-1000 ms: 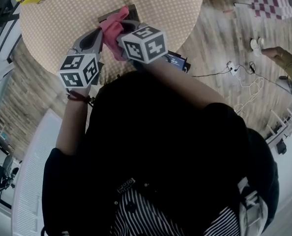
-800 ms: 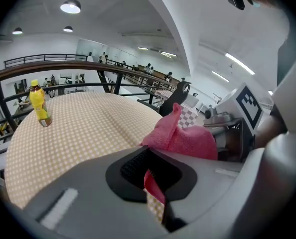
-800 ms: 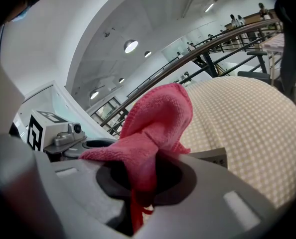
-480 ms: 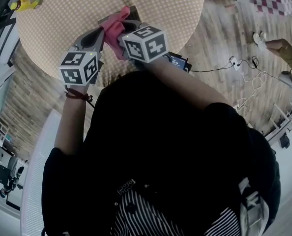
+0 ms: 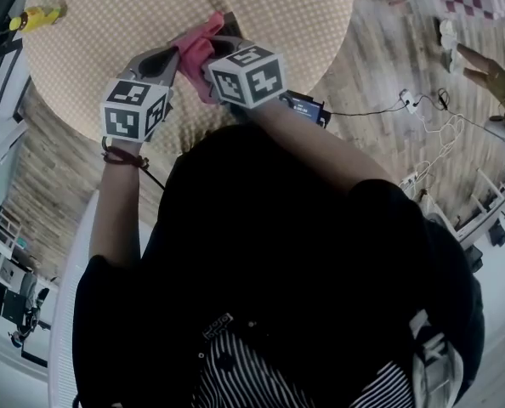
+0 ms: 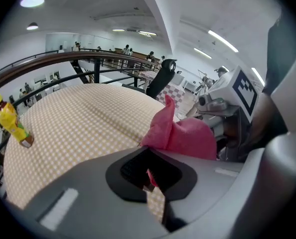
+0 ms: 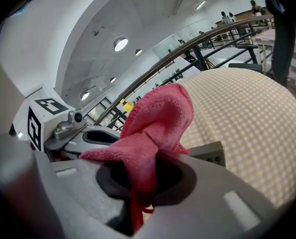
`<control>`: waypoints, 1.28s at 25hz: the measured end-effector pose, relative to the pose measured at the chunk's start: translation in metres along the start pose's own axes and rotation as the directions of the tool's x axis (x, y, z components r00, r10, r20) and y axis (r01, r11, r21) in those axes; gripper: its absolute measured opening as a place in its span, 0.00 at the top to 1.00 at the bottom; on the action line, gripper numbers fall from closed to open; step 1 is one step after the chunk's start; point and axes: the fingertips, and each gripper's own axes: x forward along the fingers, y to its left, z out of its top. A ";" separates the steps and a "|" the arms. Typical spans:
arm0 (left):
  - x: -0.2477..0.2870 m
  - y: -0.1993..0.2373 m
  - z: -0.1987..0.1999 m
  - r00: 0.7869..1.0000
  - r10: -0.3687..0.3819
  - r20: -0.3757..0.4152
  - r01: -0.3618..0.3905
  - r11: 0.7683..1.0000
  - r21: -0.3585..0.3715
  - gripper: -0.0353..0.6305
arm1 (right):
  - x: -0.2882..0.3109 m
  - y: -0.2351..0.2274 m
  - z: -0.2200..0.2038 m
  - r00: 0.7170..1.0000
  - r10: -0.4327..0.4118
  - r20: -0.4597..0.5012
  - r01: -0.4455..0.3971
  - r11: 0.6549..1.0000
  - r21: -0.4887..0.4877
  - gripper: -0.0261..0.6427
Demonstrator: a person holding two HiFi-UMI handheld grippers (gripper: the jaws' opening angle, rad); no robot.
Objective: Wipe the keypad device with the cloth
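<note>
My right gripper (image 5: pixel 201 61) is shut on a pink cloth (image 5: pixel 198 48) that bunches up over its jaws (image 7: pixel 153 128). Under the cloth is the keypad device, of which a grey corner with small buttons (image 7: pixel 210 153) shows in the right gripper view. Dark keys (image 6: pixel 130 169) show through the opening of the left jaws. My left gripper (image 5: pixel 169 59) is shut on the device's near edge, close against the right one. In the head view the cloth and grippers hide most of the device. Both grippers hover over the near edge of the round checked table (image 5: pixel 278 15).
A yellow bottle (image 5: pixel 36 15) stands at the table's far left edge. A dark blue box (image 5: pixel 303 107) lies by the table's near right edge. Cables and a plug (image 5: pixel 422 134) trail on the wooden floor, where another person's hand (image 5: pixel 482 66) reaches.
Both grippers keep their hold and stay almost in place, the left one a little farther left. The head view has shifted slightly. The other person's hand has moved up the floor.
</note>
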 end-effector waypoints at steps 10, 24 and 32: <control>0.022 0.001 -0.001 0.992 0.025 -0.121 -0.009 0.991 0.136 0.95 | 0.001 -0.017 -0.015 0.999 -0.041 -0.025 0.042 0.998 0.051 0.87; 0.049 0.000 -0.016 0.970 0.050 -0.236 0.011 0.968 0.251 0.95 | 0.005 -0.033 -0.035 0.996 -0.064 -0.065 0.065 0.998 0.026 0.87; 0.046 -0.005 -0.015 0.974 0.039 -0.223 0.013 0.974 0.224 0.95 | 0.013 -0.047 -0.041 0.993 -0.086 -0.082 0.087 0.996 0.009 0.87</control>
